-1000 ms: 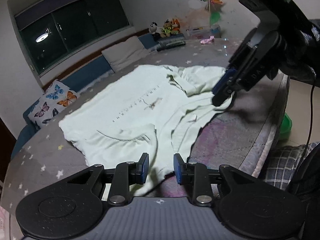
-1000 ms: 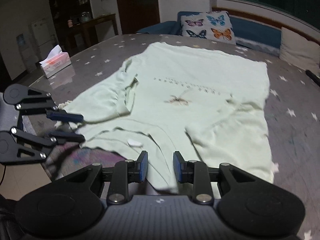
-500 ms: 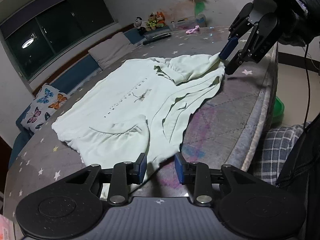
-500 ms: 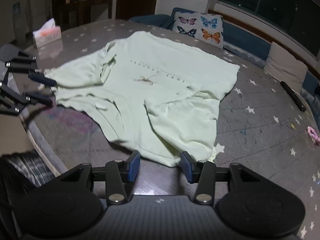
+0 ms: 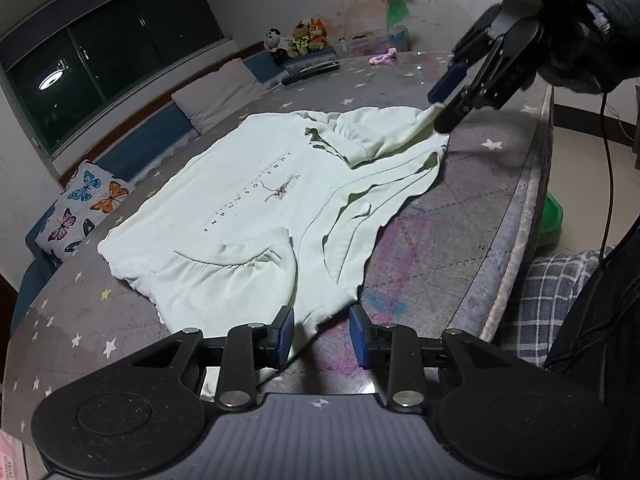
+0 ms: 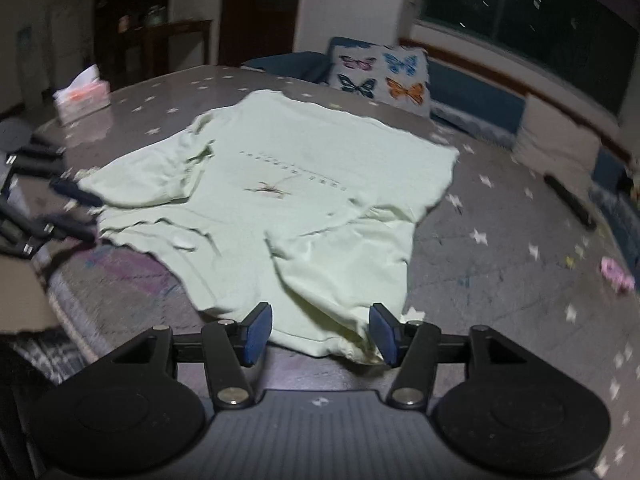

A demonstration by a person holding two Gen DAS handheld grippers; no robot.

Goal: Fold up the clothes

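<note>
Left wrist view: pale green top (image 5: 248, 216) lies face-up on the star-print table (image 5: 460, 240), both sleeves already folded inward. Left gripper (image 5: 320, 340) sits at the near sleeve/hem corner, jaws part-spread, cloth edge lying between the pads but not visibly pinched. Right gripper (image 5: 450, 100) is at the far cuff, tips touching fabric, jaws opening. Step looks like sleeve tuck done, release under way. Next move likely calls for gripping one end with both grippers and folding the body over.

Right wrist view: blurry. Right gripper (image 6: 320, 334) spreads wide, cuff edge between the pads, not clamped. Left gripper (image 6: 76, 212) is at the far left by the other sleeve. Top (image 6: 304, 200) is central on the table (image 6: 500, 280).

Around: butterfly cushion (image 6: 380, 76), tissue box (image 6: 82, 94), pink item (image 6: 618, 276), dark bar (image 6: 570, 200), plush toys (image 5: 298, 38). All well apart from the top, nothing blocks. The near table edge is close, so cloth may slip off.
</note>
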